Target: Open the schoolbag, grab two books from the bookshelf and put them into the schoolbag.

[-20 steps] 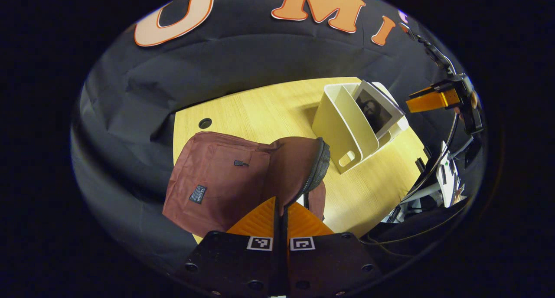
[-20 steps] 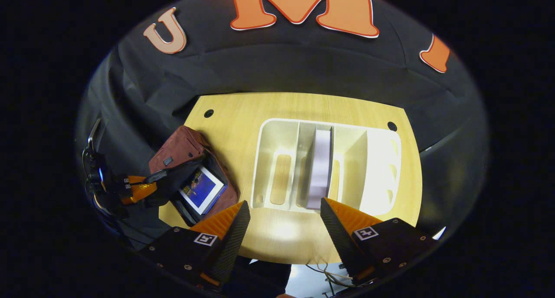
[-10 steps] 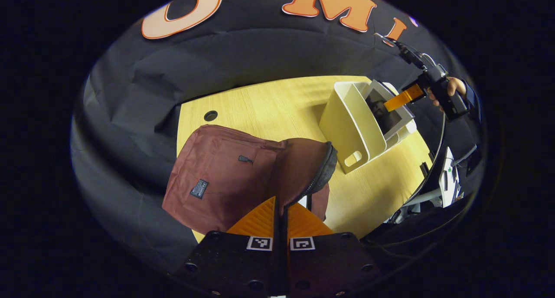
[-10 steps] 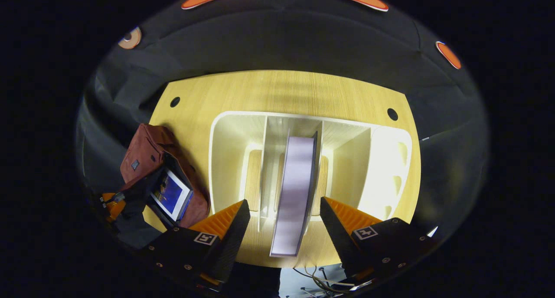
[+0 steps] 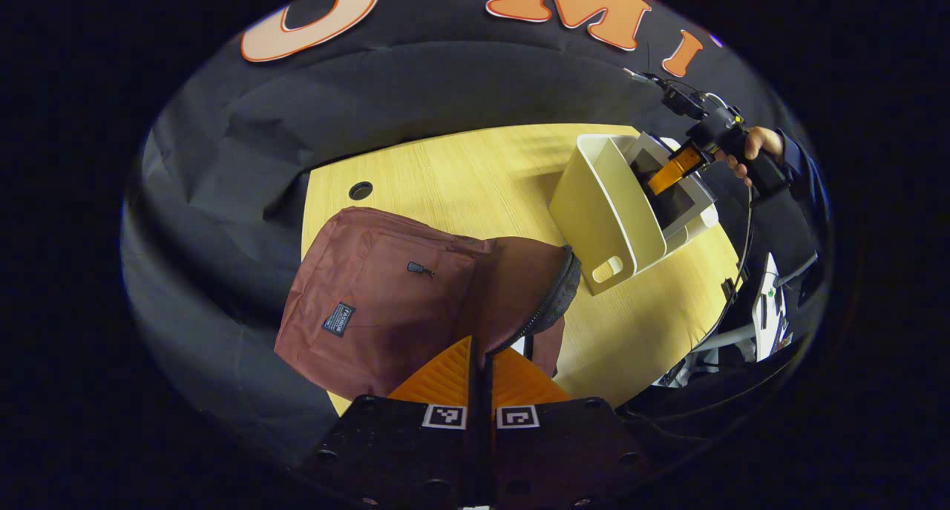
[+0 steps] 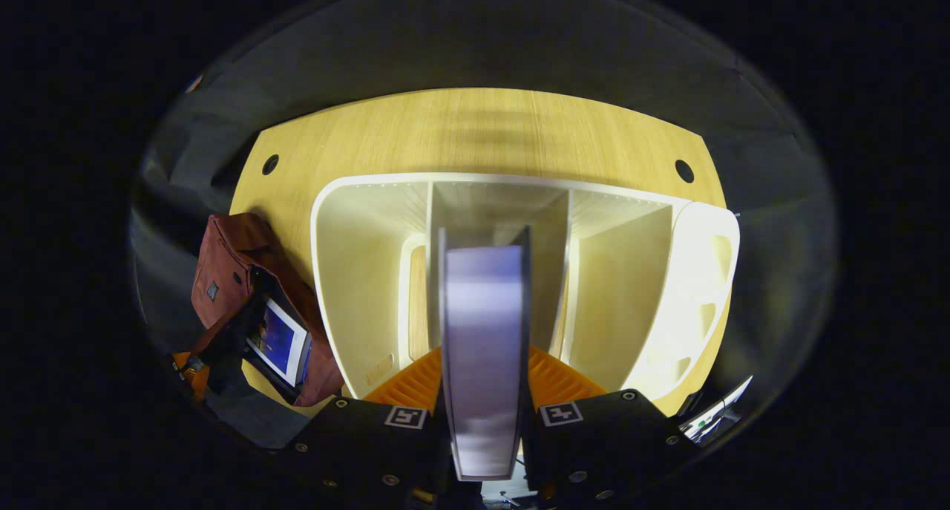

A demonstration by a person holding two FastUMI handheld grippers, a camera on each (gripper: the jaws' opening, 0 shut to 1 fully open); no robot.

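Left gripper (image 5: 481, 361) at 6 o'clock, clenched on the schoolbag flap (image 5: 519, 287), holding the mouth open so a book can drop straight in. Maroon schoolbag (image 5: 371, 309) just beyond, lying on the wooden table (image 5: 460, 176). Farther out at 2 o'clock, white bookshelf (image 5: 601, 213) with the right gripper (image 5: 672, 172) reaching in.

Right gripper view: fingers (image 6: 415, 380) clamped either side of the second book (image 6: 482, 347) in the middle slot. Also at 8 o'clock, first book (image 6: 278, 339) already inside the bag, hidden from the other view.
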